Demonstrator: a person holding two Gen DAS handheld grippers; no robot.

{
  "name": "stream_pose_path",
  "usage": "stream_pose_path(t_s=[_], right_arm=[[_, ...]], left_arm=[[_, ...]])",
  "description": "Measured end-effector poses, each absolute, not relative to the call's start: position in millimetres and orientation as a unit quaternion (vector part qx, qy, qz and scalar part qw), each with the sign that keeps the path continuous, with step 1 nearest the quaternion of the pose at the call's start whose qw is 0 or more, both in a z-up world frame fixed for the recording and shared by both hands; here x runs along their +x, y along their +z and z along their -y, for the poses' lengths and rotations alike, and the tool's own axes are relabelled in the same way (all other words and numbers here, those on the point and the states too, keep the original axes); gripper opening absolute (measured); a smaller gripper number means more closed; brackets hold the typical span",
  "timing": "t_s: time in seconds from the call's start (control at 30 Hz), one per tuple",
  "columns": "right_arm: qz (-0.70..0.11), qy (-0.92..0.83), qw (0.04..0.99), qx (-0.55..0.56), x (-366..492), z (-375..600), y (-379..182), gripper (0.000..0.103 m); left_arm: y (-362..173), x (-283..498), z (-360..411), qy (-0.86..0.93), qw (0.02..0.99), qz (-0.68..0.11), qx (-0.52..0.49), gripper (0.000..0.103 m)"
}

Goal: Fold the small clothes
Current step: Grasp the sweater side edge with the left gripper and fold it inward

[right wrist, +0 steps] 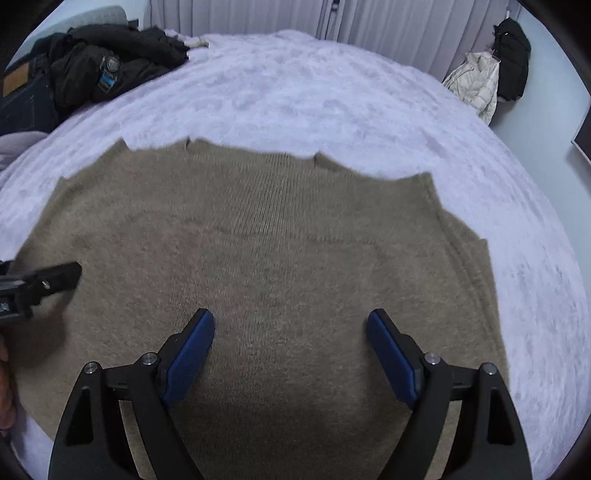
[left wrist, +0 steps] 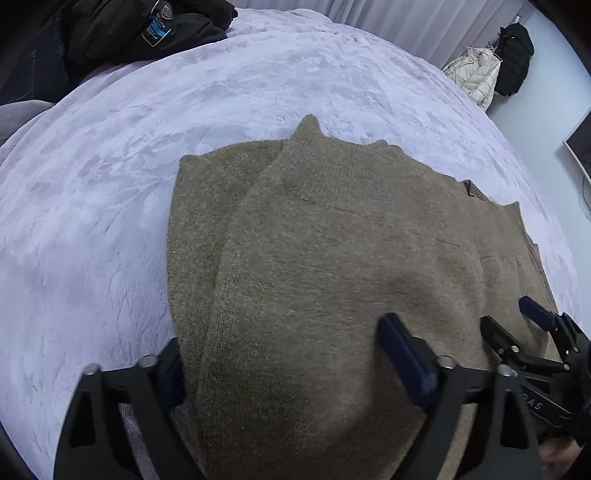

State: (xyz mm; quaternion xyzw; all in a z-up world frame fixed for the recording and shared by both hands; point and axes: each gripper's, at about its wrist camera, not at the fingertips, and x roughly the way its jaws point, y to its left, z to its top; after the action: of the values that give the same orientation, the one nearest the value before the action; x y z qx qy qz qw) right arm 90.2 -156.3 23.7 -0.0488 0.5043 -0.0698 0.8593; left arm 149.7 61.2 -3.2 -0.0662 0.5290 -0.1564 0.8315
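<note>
A tan knitted sweater [left wrist: 332, 240] lies on the lavender fleece bed cover [left wrist: 110, 203], with its left part folded over the body. My left gripper [left wrist: 284, 354] is open, its jaws wide apart, and the near left edge of the sweater lies between them; the left finger is partly hidden under the fabric. My right gripper [right wrist: 290, 332] is open and empty, low over the middle of the sweater [right wrist: 277, 240]. The right gripper also shows in the left wrist view [left wrist: 517, 321] at the right, and the left gripper's finger in the right wrist view [right wrist: 55, 277] at the left.
A heap of dark clothes [right wrist: 92, 66] lies at the bed's far left. A cream jacket [right wrist: 476, 85] and a black coat [right wrist: 511, 55] hang by the curtain [right wrist: 258, 14] at the far right. A dark screen [left wrist: 581, 147] stands at the right edge.
</note>
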Motion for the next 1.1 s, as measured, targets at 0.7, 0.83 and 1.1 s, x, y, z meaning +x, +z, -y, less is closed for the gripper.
stream_pose_path(t_s=[0.7,0.83,1.1], right_arm=[[-0.473,-0.075,0.876,-0.051,59,227,53,0.094],[-0.44,-0.083,0.893,-0.042,38,255,69,0.094],[-0.433,-0.082,0.898,-0.002,9,323,71,0.094]], left_arm=[[77,138,7,-0.084,0.83,-0.551,-0.006,0.025],[109,126,58,-0.06,0.836,-0.545,0.029,0.023],[122,112,181,-0.093,0.831,-0.545,0.067,0.016]])
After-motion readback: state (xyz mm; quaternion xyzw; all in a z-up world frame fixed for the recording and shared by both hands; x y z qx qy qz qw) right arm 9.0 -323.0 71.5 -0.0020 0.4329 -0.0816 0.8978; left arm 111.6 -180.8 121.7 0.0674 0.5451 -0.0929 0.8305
